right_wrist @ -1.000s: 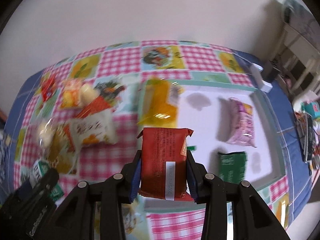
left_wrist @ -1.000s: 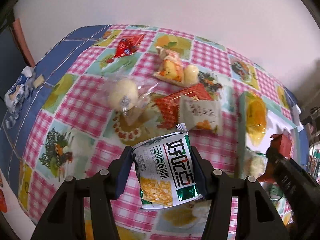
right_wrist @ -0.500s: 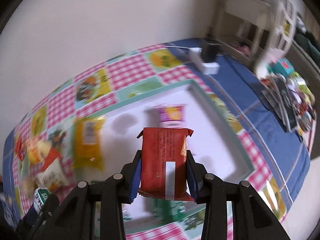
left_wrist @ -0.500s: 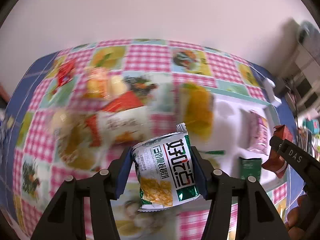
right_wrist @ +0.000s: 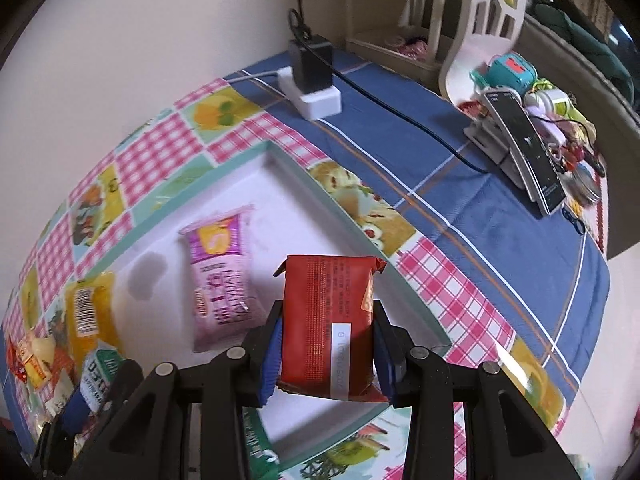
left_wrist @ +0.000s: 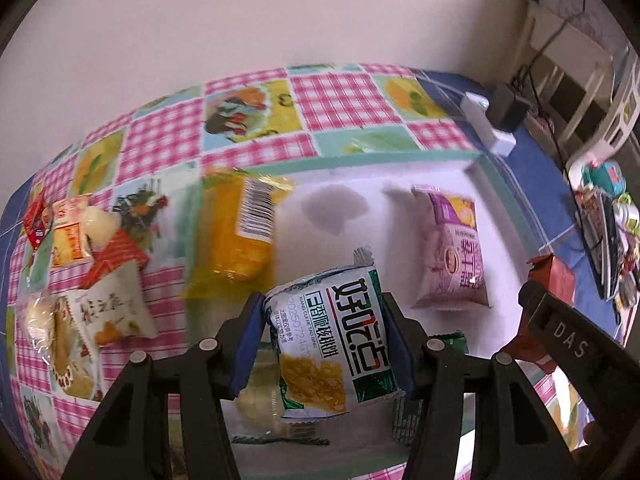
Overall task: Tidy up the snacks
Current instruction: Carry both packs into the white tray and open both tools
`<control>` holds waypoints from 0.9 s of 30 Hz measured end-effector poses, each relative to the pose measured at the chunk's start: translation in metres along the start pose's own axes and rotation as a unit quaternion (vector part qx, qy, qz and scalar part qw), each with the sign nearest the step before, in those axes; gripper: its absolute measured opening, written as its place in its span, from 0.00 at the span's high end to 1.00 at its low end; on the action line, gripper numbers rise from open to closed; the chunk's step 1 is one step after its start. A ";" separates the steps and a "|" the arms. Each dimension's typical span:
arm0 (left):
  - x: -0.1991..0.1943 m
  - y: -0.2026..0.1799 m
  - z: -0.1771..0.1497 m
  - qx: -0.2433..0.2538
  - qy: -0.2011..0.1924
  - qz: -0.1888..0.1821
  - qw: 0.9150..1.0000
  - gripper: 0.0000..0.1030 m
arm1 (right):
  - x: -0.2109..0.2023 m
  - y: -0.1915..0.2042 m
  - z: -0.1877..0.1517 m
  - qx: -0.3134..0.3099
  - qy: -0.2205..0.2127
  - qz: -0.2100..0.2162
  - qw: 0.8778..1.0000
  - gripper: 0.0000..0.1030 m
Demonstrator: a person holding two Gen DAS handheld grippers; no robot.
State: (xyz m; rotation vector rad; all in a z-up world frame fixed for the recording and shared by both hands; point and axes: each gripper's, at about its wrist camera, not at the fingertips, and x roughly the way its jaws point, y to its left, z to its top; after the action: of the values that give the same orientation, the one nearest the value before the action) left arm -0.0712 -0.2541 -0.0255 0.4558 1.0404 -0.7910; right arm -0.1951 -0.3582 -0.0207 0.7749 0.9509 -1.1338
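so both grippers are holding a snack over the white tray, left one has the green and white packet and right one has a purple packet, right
Not quite: the right gripper is shut on a red packet, as the right wrist view shows. The purple packet lies in the white tray. The left gripper does hold the green and white packet.

Two hand-held grippers, left and right, each clamp one packet: a green-white one and a red one. One tray holds one pink packet, one yellow and one dark green. One power strip is on the table.
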 end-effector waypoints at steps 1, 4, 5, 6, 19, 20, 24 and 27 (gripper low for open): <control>0.003 -0.002 -0.001 0.002 0.004 0.001 1.000 0.43 | 0.001 -0.001 -0.001 0.002 0.002 -0.001 1.000 0.59; 0.008 -0.003 -0.004 0.002 0.013 0.001 1.000 0.43 | 0.006 -0.002 -0.002 0.002 0.010 -0.002 1.000 0.59; 0.008 -0.003 -0.004 0.002 0.014 0.002 1.000 0.43 | 0.007 -0.003 -0.003 0.002 0.012 -0.002 1.000 0.59; 0.007 -0.003 -0.005 0.003 0.014 0.002 1.000 0.43 | 0.008 -0.003 -0.003 0.002 0.013 -0.001 1.000 0.59; -0.006 -0.005 -0.005 0.009 0.003 -0.011 1.000 0.27 | 0.007 0.000 -0.004 -0.005 0.016 0.001 1.000 0.59; -0.008 -0.005 -0.004 0.009 0.002 -0.010 1.000 0.27 | 0.006 0.000 -0.004 -0.005 0.015 0.001 1.000 0.59; -0.012 0.002 -0.003 -0.004 0.001 -0.012 1.000 0.27 | 0.001 0.001 -0.002 -0.011 0.004 0.000 1.000 0.59; -0.015 0.007 -0.001 -0.010 -0.001 -0.011 1.000 0.26 | -0.002 0.003 -0.001 -0.015 -0.003 0.000 1.000 0.59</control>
State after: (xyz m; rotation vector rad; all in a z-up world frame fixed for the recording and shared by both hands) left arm -0.0706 -0.2432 -0.0124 0.4275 1.0517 -0.7996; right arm -0.1931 -0.3558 -0.0187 0.7467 0.9606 -1.1189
